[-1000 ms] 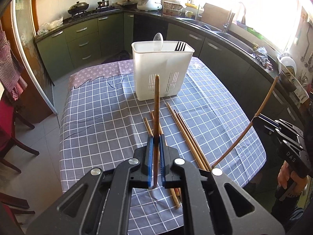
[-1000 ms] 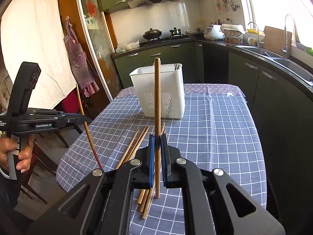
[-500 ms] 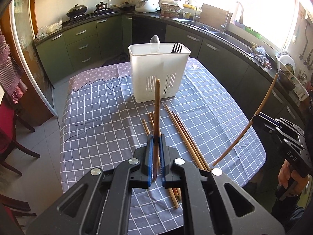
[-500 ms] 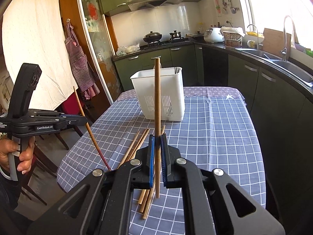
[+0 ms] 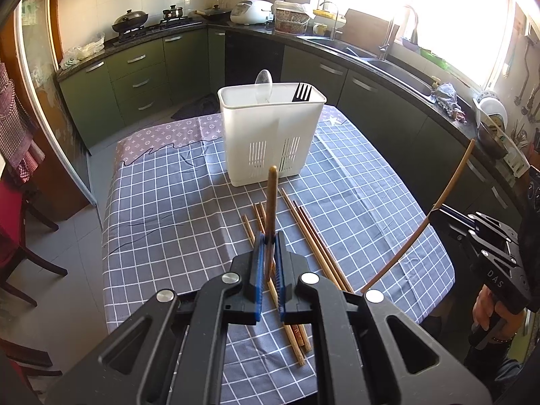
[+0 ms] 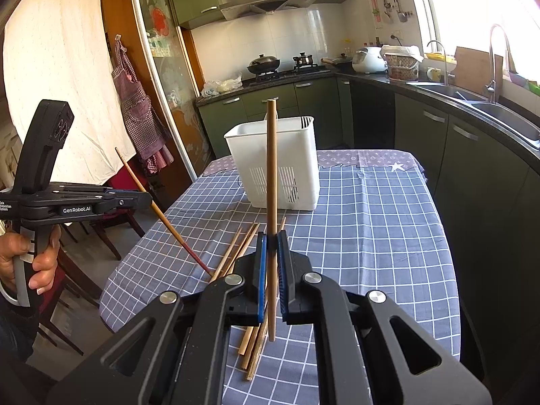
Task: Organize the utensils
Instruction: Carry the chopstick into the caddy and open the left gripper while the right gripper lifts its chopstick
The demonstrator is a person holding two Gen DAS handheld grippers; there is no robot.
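The left gripper pinched one chopstick upright; the right gripper pinched another chopstick. Loose chopsticks lay near the white holder.

You hold a smooth, pale wooden chopstick between the ribbed blue rubbery pads of your left matt black plastic gripper, whose pivots are bright metal screws. Your right matt black plastic gripper clamps another smooth wooden chopstick. More loose bare-wood chopsticks lie on the soft, slightly creased blue-grey checked tablecloth. The white, semi-glossy plastic utensil caddy, slotted low down, holds a shiny metal spoon and a dark fork.
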